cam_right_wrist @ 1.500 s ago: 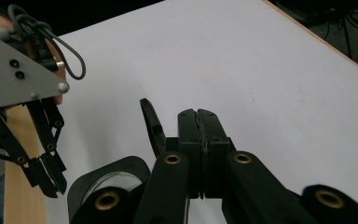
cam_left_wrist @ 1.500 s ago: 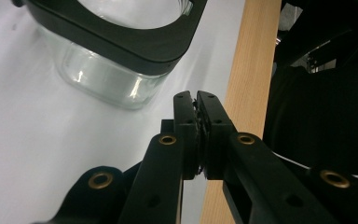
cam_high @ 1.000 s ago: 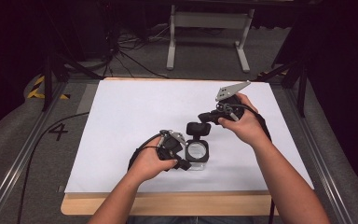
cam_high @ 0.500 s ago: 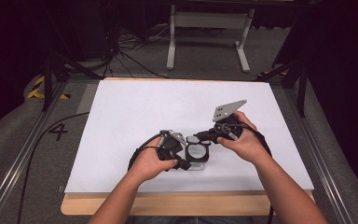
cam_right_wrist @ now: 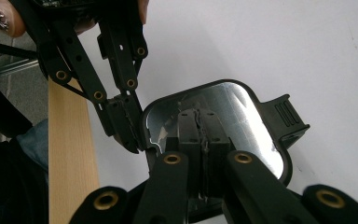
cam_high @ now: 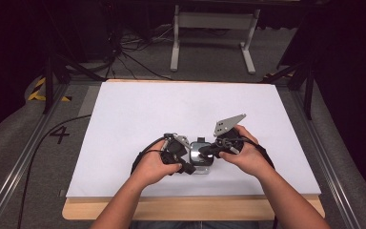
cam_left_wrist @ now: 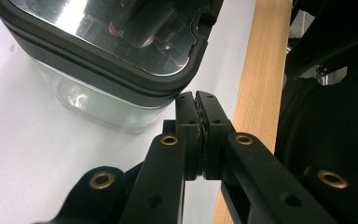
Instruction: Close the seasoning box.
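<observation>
left gripper (cam_high: 187, 167) jaws pressed together, tips at the 7 o'clock corner of the glass container (cam_high: 201, 160), gripping nothing | right gripper (cam_high: 204, 151) jaws closed, empty, resting over the mirrored lid (cam_right_wrist: 214, 119) | container at 6 o'clock on the white sheet (cam_high: 138, 109) | wooden table edge (cam_high: 195, 207) below, dark floor around

A white sheet (cam_high: 181, 109) is lying bare across the table from nine through twelve to three o'clock, leaving open room for a hand there. Near six o'clock a glass jar (cam_high: 201, 160) with a mirrored lid (cam_right_wrist: 214, 121) is standing in the way. The left gripper (cam_high: 187, 168), jaws pressed together, is crowding its seven o'clock corner, and the right gripper (cam_high: 204, 150), jaws together, is hanging over the lid. The wooden table edge (cam_high: 100, 217) is lying just behind.
</observation>
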Motion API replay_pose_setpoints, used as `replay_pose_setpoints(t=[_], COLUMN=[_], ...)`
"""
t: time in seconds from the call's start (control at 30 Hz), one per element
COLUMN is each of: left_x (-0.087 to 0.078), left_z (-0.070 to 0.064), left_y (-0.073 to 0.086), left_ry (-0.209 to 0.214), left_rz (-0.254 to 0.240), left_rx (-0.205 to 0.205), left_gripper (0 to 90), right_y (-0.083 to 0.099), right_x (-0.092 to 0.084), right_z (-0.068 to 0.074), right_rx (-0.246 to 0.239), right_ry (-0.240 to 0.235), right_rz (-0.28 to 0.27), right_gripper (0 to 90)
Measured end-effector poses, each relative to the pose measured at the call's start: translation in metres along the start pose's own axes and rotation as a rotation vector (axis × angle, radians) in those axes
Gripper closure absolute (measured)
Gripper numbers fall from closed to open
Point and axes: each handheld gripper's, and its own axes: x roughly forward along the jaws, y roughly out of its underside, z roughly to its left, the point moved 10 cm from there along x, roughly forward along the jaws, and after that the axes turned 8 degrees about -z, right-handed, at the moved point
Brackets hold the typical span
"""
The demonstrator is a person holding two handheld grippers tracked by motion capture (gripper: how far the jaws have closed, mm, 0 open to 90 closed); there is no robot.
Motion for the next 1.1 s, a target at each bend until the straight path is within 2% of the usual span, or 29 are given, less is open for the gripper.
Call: replay_pose_setpoints(t=[0.4, 0.47, 0.57, 0.7, 0.77, 0.8, 0.83, 0.93, 1.1], left_x=[-0.001, -0.004, -0.008, -0.025, -0.035, -0.044, -0.05, -0.07, -0.101], left_z=[-0.001, -0.002, -0.003, -0.001, 0.002, 0.005, 0.008, 0.019, 0.039], left_y=[0.0, -0.001, -0.001, -0.003, -0.003, -0.002, -0.001, 0.002, 0.008], left_ry=[-0.006, -0.007, -0.008, -0.03, -0.053, -0.072, -0.087, -0.144, -0.239], left_rz=[0.004, -0.008, -0.015, -0.056, -0.079, -0.102, -0.117, -0.163, -0.247], left_rx=[0.002, -0.004, 0.001, -0.011, -0.014, -0.031, -0.04, -0.066, -0.11], left_gripper=[87.8, 86.8, 84.5, 82.2, 80.6, 80.0, 79.8, 77.9, 72.4], right_y=[0.0, -0.002, -0.006, -0.015, -0.019, -0.02, -0.022, -0.023, -0.015], right_x=[0.0, -0.001, -0.005, -0.02, -0.029, -0.033, -0.041, -0.059, -0.083], right_z=[0.0, -0.001, 0.0, -0.007, -0.012, -0.015, -0.021, -0.034, -0.056], right_rx=[0.003, -0.001, 0.011, 0.012, 0.02, 0.023, 0.033, 0.047, 0.086], right_ry=[-0.001, 0.013, 0.004, 0.032, 0.051, 0.063, 0.093, 0.143, 0.211], right_rz=[0.004, 0.002, -0.021, -0.062, -0.085, -0.098, -0.121, -0.167, -0.198], right_gripper=[89.3, 88.1, 86.4, 82.2, 78.6, 76.9, 74.5, 68.9, 64.4])
